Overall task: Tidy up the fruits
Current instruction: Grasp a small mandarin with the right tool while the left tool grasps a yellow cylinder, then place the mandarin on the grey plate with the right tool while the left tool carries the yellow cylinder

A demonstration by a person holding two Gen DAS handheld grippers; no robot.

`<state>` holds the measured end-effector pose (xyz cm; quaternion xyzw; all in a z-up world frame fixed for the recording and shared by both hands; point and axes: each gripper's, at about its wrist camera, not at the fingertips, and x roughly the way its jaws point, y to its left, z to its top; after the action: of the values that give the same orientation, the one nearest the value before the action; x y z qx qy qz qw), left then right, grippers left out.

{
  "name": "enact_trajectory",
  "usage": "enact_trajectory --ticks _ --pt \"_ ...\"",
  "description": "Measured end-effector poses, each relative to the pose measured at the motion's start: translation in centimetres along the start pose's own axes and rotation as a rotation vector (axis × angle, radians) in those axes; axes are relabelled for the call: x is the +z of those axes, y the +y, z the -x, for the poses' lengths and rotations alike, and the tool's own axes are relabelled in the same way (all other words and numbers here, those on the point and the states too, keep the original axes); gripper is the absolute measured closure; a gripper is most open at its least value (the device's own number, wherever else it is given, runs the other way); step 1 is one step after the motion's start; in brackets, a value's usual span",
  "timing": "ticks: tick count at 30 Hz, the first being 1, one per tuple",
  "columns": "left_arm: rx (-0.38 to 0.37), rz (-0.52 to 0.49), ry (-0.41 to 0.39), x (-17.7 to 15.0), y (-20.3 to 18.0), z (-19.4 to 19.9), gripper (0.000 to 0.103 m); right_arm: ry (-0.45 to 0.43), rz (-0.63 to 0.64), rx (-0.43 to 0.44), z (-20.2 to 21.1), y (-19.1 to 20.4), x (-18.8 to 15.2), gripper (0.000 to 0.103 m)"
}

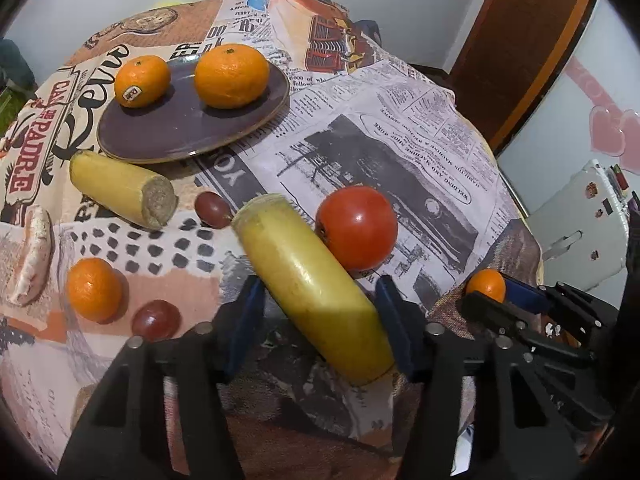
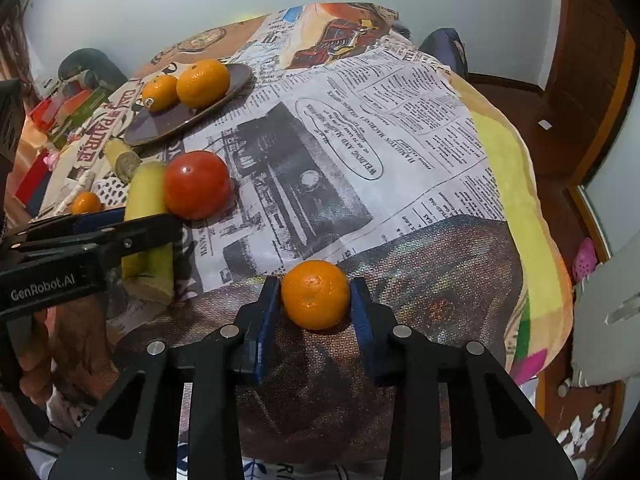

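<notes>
glossy tomato (image 1: 357, 227), seemingly woven printed cloth (image 2: 400, 140), glazed plate (image 1: 180, 136).

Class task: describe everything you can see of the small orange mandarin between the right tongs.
The small round orange mandarin has dimpled, slightly glossy peel and a pale stem scar facing the camera. It sits whole on the brown patch of the printed tablecloth, near the table's front edge. The right tongs close on it, blue pads pressing both sides.

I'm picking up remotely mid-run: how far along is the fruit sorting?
Done: two oranges sit on the purple plate. In hand: the right gripper has closed on a small orange; the left gripper straddles a banana piece, contact unclear. Left on the cloth: a tomato, another banana piece, another orange and two grapes.
</notes>
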<state>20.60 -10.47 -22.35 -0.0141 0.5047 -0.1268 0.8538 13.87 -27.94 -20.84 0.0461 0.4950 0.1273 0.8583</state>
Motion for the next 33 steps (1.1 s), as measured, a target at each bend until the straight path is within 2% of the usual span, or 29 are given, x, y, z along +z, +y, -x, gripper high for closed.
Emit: enact_trajectory --ticks 2,8,16,20,25,33 --pt "0.0 -0.02 -0.006 -0.1 0.3 0.3 0.056 -0.008 0.008 0.0 0.2 0.2 0.1 0.071" --pt "-0.02 -0.031 -0.004 -0.3 1.5 1.3 0.063 -0.046 0.029 0.01 1.0 1.1 0.9 0.071" --pt "-0.044 0.087 0.063 0.7 2.4 -0.6 0.062 -0.079 0.059 0.022 1.6 2.2 2.3 0.071" --pt "-0.008 0.081 0.046 1.6 2.1 -1.2 0.062 -0.088 0.074 0.027 1.7 2.6 2.7 0.071" --pt "-0.005 0.076 0.03 1.9 2.2 -1.2 0.064 -0.093 0.078 0.025 1.6 2.8 3.2 0.071" --pt "0.018 0.079 -0.056 2.1 3.3 1.9 0.065 -0.132 0.091 0.033 2.5 3.4 4.7 0.071"
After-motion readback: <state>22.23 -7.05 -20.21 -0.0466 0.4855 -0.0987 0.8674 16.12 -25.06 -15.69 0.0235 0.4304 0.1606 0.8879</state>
